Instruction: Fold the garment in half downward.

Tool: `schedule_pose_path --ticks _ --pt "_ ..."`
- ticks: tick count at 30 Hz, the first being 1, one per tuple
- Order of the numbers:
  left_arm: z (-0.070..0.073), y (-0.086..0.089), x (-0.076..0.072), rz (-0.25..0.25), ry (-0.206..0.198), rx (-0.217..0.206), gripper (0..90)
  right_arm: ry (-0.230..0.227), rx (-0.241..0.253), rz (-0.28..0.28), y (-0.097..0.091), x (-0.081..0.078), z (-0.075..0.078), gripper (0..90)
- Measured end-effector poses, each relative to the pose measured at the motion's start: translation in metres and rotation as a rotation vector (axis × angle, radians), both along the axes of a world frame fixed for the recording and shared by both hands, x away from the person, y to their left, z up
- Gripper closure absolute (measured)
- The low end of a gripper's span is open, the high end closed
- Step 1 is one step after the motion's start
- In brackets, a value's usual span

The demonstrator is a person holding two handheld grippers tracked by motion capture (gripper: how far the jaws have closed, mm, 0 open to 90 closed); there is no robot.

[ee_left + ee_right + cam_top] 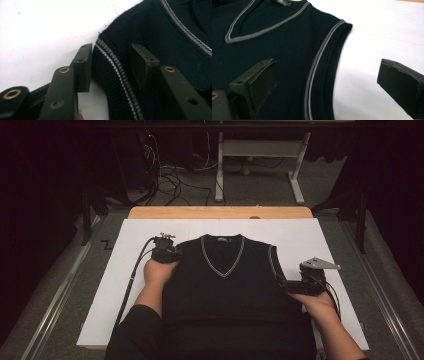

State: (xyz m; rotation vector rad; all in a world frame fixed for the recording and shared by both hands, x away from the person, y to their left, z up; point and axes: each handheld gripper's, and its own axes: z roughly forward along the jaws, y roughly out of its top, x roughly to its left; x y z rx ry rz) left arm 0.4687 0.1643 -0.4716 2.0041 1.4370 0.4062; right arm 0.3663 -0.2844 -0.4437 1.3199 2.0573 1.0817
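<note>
High view – vest: one dark knitted vest point(227, 280) lies flat, front up, in the middle of the white board point(115, 285), neck away from the person.
High view – left gripper: the left gripper point(167, 254) sits at the vest's left shoulder.
High view – right gripper: the right gripper point(292, 285) sits at the vest's right armhole, low on its edge.
Left gripper view – fingers: the jaws straddle the striped armhole edge point(112, 67); one pad point(83, 65) is on the board just beside the vest, the other point(142, 63) over the knit. Part closed, not yet pinching.
Right gripper view – fingers: spread wide, released; the vest's other striped armhole edge point(317, 67) lies between the pads.
Handling: probably soft, light and limp; it should sag and fold where lifted.
Hold: best taken at the ribbed armhole edges.
Count: one vest, two grippers, one board.
</note>
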Motion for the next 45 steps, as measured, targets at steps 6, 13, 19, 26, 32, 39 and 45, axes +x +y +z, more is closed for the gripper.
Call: schedule_pose_path --ticks 6,13,19,26,32,39,45 --pt "0.001 -0.002 -0.006 -0.041 0.01 -0.027 68.0 0.049 0.024 -0.036 0.015 0.038 0.004 17.7" --pt "0.005 -0.004 -0.026 -0.053 -0.042 -0.047 69.4 0.143 -0.071 -0.103 0.037 0.093 -0.008 29.2" --pt "0.006 -0.003 -0.035 -0.055 -0.101 -0.058 69.9 0.179 -0.09 -0.112 0.04 0.107 -0.018 31.8" --pt "0.01 0.0 -0.041 -0.047 -0.121 -0.086 69.9 0.161 -0.112 -0.074 0.053 0.109 -0.02 60.0" --pt "0.012 0.002 -0.045 -0.06 -0.135 -0.091 70.6 0.183 -0.06 -0.053 0.056 0.105 -0.019 78.6" --pt "0.03 0.012 -0.044 -0.037 -0.196 -0.117 71.4 0.062 -0.066 -0.057 0.045 0.09 0.007 78.8" --pt "0.053 0.022 -0.04 -0.037 -0.249 -0.142 71.5 -0.038 -0.044 -0.075 0.036 0.082 0.031 78.8"
